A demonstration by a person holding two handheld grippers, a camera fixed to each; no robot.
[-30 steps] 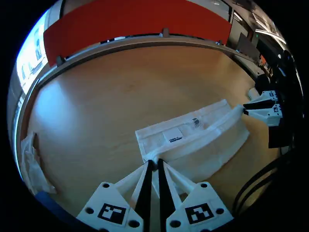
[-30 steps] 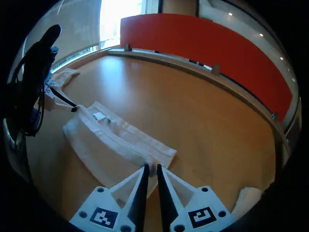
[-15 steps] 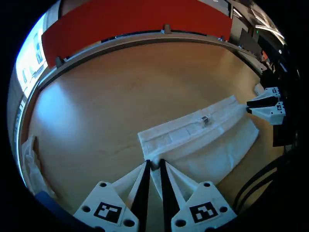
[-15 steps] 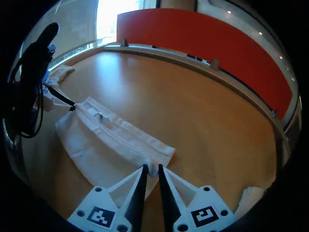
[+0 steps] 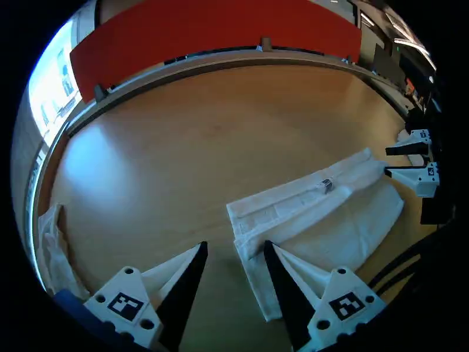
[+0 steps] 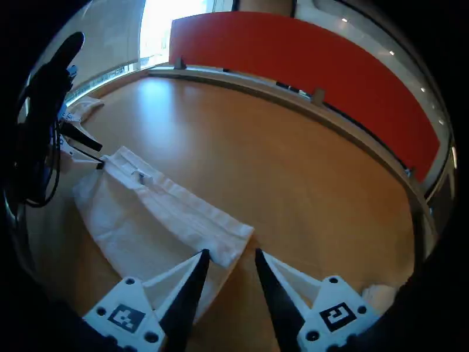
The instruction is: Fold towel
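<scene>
left gripper view | left gripper [image 5: 234,243] jaws spread wide, holding nothing | right gripper [image 6: 231,251] jaws parted, empty | towel [image 5: 328,223] lies folded

Wooden table [image 5: 176,146] with white towel [image 5: 328,220], crumpled cloth [image 5: 50,249]

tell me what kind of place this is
Probably an office: a wide wooden desk with a red divider screen along its far edge and a bright window beside it. A white towel lies on the desk.

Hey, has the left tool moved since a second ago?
Yes. The left tool has opened, its fingers spreading sideways off the towel corner, which lies on the table.
</scene>
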